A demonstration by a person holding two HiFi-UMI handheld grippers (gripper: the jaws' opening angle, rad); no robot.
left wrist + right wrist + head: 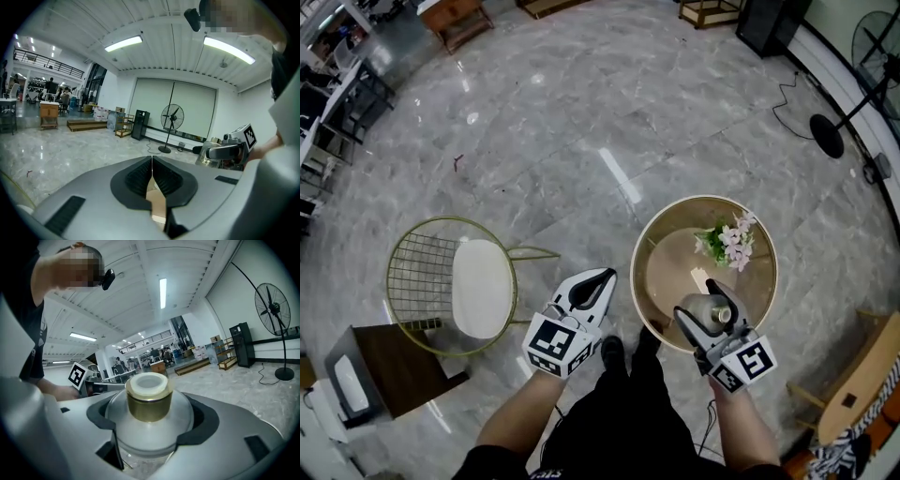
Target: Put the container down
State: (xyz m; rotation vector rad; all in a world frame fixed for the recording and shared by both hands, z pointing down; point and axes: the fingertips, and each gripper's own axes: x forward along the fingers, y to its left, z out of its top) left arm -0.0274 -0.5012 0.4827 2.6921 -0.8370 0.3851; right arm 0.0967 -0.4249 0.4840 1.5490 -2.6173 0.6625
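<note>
Plainly the right tool (698,302) does the work: its jaws are clamped round the shoulders of the container (149,401), a clear glass bottle with a brass collar and a white cap. In the head view the bottle hangs over the near edge of the round, gold-rimmed table (670,270), its cap turned up toward the camera, so its long axis stands roughly upright. Whether its base touches the table top cannot be told from here.

Toward the far side of the table lies a spray of pink flowers (727,242), and a small pale block (698,278) sits near the table's middle, just beyond the bottle. The drop therefore looks to turn on going straight down onto the bare patch at the table's near edge, short of that block.

Off the table's left side, the left tool (602,278) is held in the air with its jaws pressed together on nothing, between the table and a wire chair (417,281). It is the farther one and seems to have no part in the set-down.
</note>
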